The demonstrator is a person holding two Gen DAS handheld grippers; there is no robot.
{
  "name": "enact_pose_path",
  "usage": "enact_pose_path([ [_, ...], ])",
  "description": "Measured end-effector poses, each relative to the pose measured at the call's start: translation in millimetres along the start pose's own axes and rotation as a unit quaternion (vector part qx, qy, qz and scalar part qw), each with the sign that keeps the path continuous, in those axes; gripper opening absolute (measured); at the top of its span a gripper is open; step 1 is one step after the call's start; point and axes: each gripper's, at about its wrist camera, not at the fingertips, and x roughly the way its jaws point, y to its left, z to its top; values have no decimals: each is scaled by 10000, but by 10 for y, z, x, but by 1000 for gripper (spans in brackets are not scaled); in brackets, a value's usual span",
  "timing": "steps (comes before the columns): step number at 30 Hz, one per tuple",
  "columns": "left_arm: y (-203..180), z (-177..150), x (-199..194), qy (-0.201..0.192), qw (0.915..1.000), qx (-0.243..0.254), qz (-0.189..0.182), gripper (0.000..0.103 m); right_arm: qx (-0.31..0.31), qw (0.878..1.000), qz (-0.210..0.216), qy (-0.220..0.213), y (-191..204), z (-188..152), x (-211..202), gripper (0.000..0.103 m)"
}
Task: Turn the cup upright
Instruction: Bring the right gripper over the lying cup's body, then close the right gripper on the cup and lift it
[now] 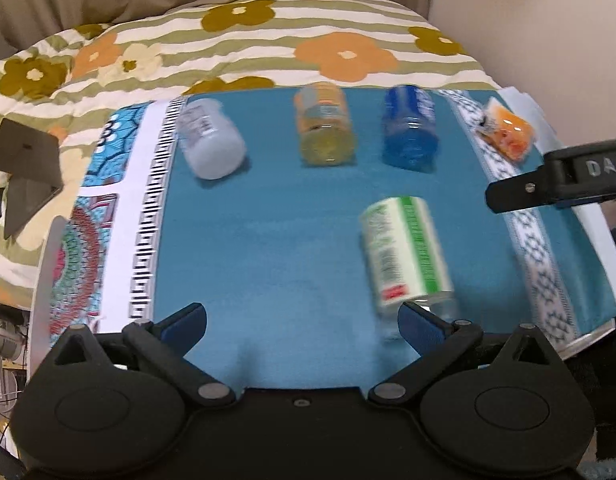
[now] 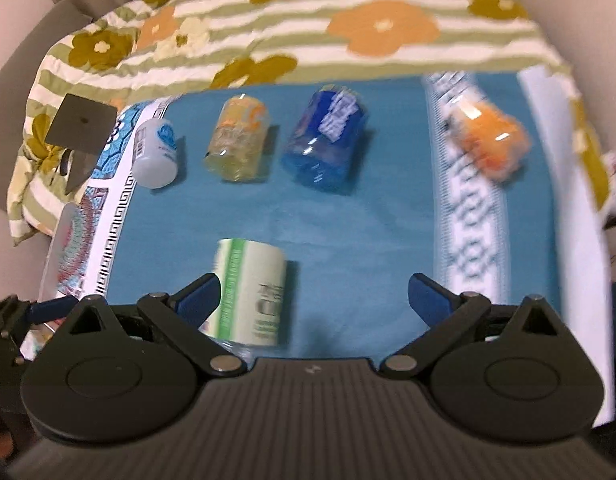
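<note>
Task not begun: green-labelled cup [image 1: 405, 254] lies on its side at 5 o'clock on the worktop [image 1: 268, 240]; left gripper [image 1: 304, 320] and right gripper [image 2: 313, 296] wide open, empty.

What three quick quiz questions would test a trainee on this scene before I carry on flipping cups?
1. True or false: the left gripper and the right gripper both have their jaws open and hold nothing.
2. Which cup stands nearest the grippers? A) blue cup B) green-labelled cup C) white cup
3. Fill in: the yellow cup stands between the white cup and the ____ cup.

Key:
1. True
2. B
3. Blue
</note>
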Motion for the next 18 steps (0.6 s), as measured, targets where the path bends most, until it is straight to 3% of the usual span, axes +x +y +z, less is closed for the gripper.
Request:
enact_pose_path([
  [4, 290, -13, 72, 48, 9999, -102, -80, 103, 210, 9986, 158, 469, 143, 147, 373, 103],
  [16, 821, -36, 338, 329, 9978, -476, -310, 103, 560, 9906, 122, 1243, 320, 359, 1017, 103],
  [18, 872, -33, 366, 365, 9973, -531, -342, 103, 710, 9875, 174, 1394, 300, 345, 1083, 97],
])
